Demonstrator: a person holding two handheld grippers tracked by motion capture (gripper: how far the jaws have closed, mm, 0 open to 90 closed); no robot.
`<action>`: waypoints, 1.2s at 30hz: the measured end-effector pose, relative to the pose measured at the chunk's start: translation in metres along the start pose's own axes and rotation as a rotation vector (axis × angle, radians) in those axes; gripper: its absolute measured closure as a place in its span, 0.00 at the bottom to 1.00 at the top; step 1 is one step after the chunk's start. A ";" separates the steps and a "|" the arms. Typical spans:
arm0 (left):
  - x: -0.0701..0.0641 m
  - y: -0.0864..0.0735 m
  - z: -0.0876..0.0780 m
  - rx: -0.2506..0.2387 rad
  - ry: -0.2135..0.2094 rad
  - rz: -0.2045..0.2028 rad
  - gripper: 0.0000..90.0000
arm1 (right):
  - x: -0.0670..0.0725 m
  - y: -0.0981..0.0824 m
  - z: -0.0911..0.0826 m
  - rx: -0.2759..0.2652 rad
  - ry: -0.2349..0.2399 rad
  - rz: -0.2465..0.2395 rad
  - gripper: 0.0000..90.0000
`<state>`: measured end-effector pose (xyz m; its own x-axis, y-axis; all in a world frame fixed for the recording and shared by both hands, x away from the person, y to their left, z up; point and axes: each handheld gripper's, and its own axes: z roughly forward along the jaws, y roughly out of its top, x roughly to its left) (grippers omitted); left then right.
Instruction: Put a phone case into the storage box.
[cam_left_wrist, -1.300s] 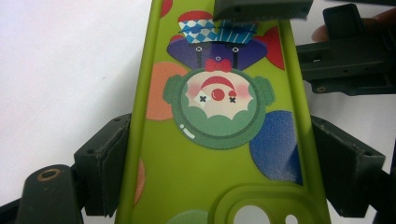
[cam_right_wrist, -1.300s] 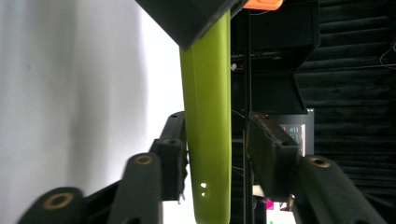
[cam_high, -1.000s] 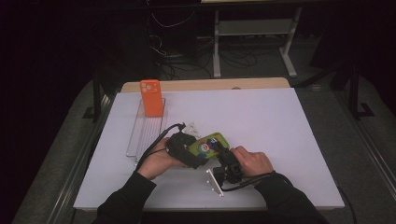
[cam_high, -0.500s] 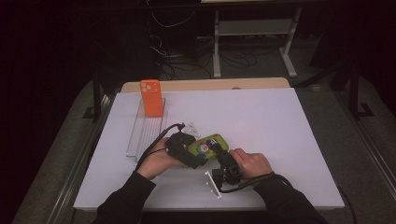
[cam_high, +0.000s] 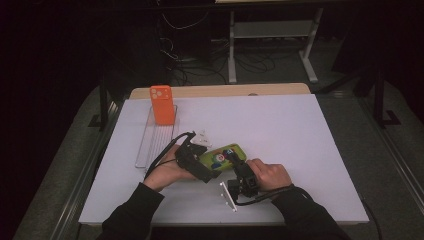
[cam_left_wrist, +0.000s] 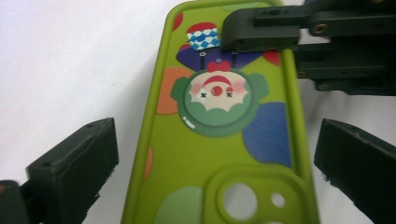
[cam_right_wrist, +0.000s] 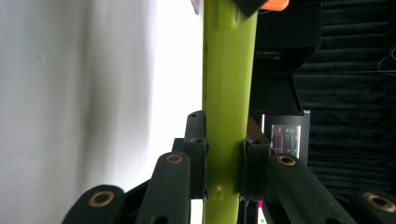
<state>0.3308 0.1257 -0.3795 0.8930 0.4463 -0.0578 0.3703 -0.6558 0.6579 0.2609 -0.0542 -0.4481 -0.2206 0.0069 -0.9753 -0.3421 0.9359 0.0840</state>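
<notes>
- Now two grippers work at one white table top (cam_high: 300, 140), both near its 6 o'clock edge, and two phone cases are in sight.
- One lime-green soft phone case printed with a clown face and coloured spots (cam_high: 221, 155) sits between the two hands, just off the table's centre toward 7 o'clock.
- One left gripper (cam_left_wrist: 219, 154) comes at that case from 9 o'clock; its jaws have just been opening and now stand spread, one pad (cam_left_wrist: 79, 163) on each side of the case's camera-hole end, with a gap showing on both sides.
- One right gripper (cam_right_wrist: 224, 154) meets the case from 5 o'clock and pinches its far edge; in the right gripper view the two pads are pressed against the thin green edge (cam_right_wrist: 229, 93).
- In the left gripper view the right gripper's black jaw lies over the case at 1 o'clock, covering part of the clown's chequered hat.
- One orange phone case (cam_high: 162, 104) stands upright at the table's 10 o'clock, at the far end of one clear slotted rack (cam_high: 150, 145), well apart from the green case.
</notes>
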 end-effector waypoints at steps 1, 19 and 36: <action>0.001 0.000 -0.003 -0.009 -0.008 0.005 0.00 | 0.000 0.000 0.000 0.004 0.002 0.008 0.84; 0.015 -0.008 -0.024 -0.053 -0.008 -0.018 0.00 | -0.012 -0.020 0.005 0.074 0.051 0.105 0.84; 0.019 -0.010 -0.022 -0.065 0.024 -0.034 0.00 | -0.030 -0.041 0.007 0.108 0.136 0.438 0.84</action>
<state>0.3382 0.1539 -0.3705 0.8734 0.4829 -0.0633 0.3823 -0.5991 0.7035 0.2876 -0.0905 -0.4235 -0.4435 0.3695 -0.8165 -0.0947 0.8866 0.4527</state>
